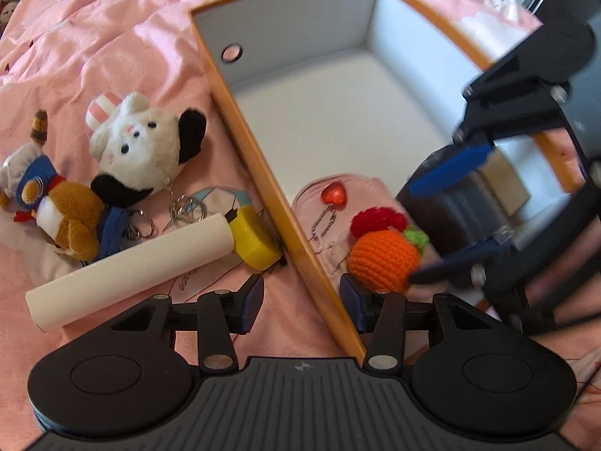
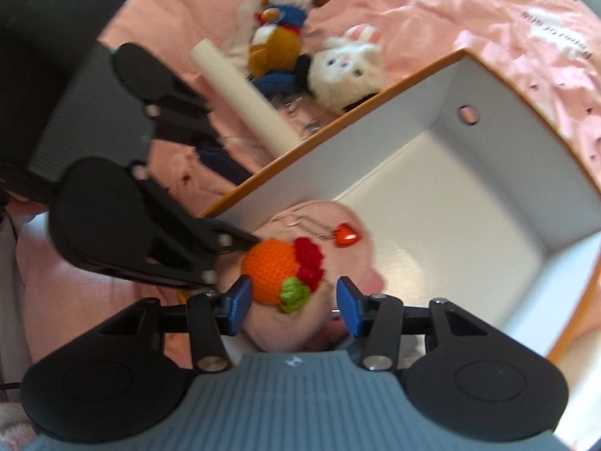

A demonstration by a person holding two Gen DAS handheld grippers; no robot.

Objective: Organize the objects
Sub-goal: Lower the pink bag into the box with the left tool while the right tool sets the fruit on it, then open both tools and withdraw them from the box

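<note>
A white box with orange rim point(image 1: 255, 158) point(image 2: 323, 131) sits on a pink bed sheet. Inside its near corner lies a pink plush point(image 1: 360, 195) point(image 2: 285, 323) with a red heart charm point(image 1: 334, 192) point(image 2: 346, 235) and an orange crochet ball point(image 1: 381, 259) point(image 2: 272, 270). My left gripper point(image 1: 300, 300) is open, its fingers straddling the box wall. My right gripper point(image 2: 293, 300) point(image 1: 450, 221) is open inside the box, over the crochet ball and pink plush, holding nothing.
Outside the box on the sheet lie a white-and-black plush point(image 1: 142, 150) point(image 2: 349, 67), a brown bear plush in blue point(image 1: 56, 203) point(image 2: 278, 37), a white tube with a yellow cap point(image 1: 127, 267) point(image 2: 244, 97) and keyrings point(image 1: 188, 206).
</note>
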